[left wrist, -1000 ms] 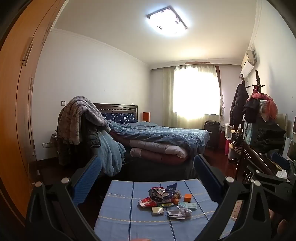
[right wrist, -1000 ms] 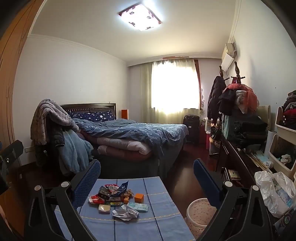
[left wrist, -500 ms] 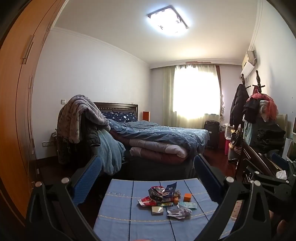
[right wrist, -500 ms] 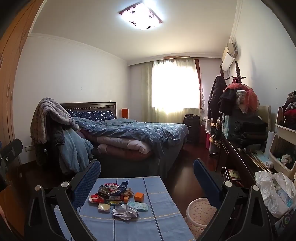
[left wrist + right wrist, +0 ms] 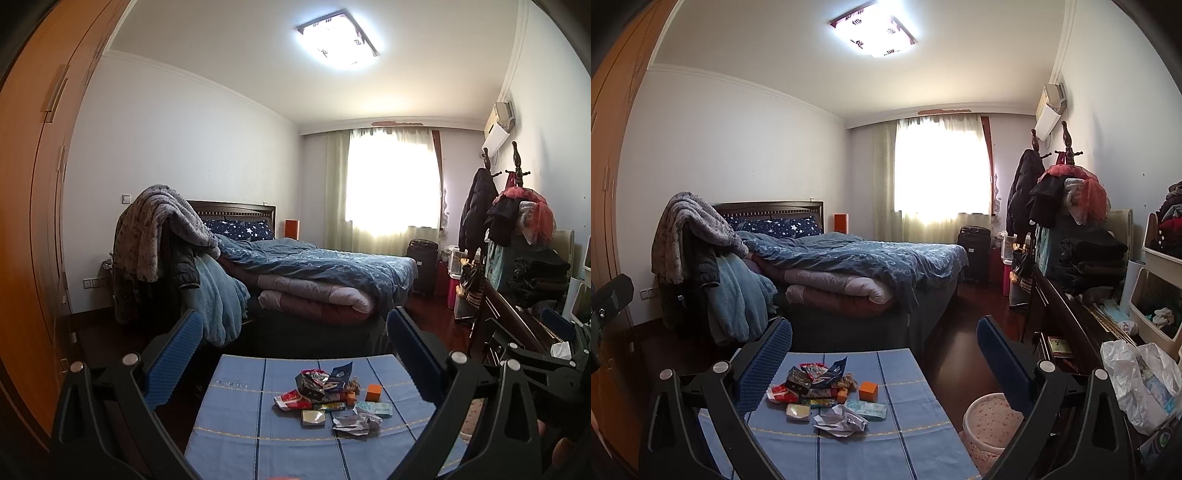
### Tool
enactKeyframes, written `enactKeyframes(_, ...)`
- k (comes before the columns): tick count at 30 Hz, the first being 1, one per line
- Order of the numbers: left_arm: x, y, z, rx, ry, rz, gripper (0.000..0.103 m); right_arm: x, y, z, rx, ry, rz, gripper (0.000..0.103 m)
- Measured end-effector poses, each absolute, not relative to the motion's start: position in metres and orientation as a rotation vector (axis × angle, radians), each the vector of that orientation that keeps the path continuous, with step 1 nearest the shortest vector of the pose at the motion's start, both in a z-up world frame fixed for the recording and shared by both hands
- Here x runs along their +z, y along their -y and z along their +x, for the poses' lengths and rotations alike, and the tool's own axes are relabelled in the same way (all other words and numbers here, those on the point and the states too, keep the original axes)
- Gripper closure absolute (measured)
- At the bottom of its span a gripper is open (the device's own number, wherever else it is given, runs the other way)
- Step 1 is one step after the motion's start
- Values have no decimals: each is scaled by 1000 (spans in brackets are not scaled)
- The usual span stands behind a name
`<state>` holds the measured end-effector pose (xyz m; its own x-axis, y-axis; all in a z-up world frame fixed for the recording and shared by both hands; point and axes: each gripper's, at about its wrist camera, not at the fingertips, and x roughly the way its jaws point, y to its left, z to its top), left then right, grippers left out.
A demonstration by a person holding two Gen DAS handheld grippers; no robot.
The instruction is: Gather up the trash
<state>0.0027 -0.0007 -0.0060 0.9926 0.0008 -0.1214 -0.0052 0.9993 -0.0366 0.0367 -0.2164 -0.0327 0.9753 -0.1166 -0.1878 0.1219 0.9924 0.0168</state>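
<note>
In the left wrist view, your left gripper point(image 5: 293, 354) hung above the near edge of the desk point(image 5: 236, 424) with its fingers point(image 5: 173, 360) spread wide and nothing between them. The trash pile point(image 5: 330, 397) sat ahead of and below the fingers, roughly midway between them, on the blue cloth. You could have counted one orange cube point(image 5: 373, 392), one small silvery tin point(image 5: 313, 418), one crumpled paper point(image 5: 352, 424), one pale flat packet point(image 5: 376, 409) and several overlapping wrappers — too tangled to number.

In the right wrist view, your right gripper point(image 5: 884, 354) was likewise spread and empty. The same pile point(image 5: 827, 391) lay below and nearer the left finger point(image 5: 764, 360), while one pink speckled bin point(image 5: 990, 424) stood on the floor beneath the right finger, just beside the desk.

The risks, as I judged them: the wrappers overlapped, so closing on one could have dragged or scattered its neighbours; the thin flat packet may have slipped from a shallow pinch; and the cloth could have bunched if a fingertip pressed down — shifting the whole pile toward the edge.
</note>
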Motion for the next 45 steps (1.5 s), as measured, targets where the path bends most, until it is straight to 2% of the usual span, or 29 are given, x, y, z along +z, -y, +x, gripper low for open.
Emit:
enactKeyframes(13,-10,0,7,1,-140,-41,3,-40,218,43,-115,-197,30,3)
enactKeyframes(22,-34,2,48,11,-235,-41,3,-66,228,79,-125,-280,38,3)
enactKeyframes(35,-182,7,215,15,-624,-55,3,-174,237,183,-76,-639,32,3)
enactKeyframes(45,-272,47,327,43,-759,69,3,-220,247,229,-52,-776,77,3)
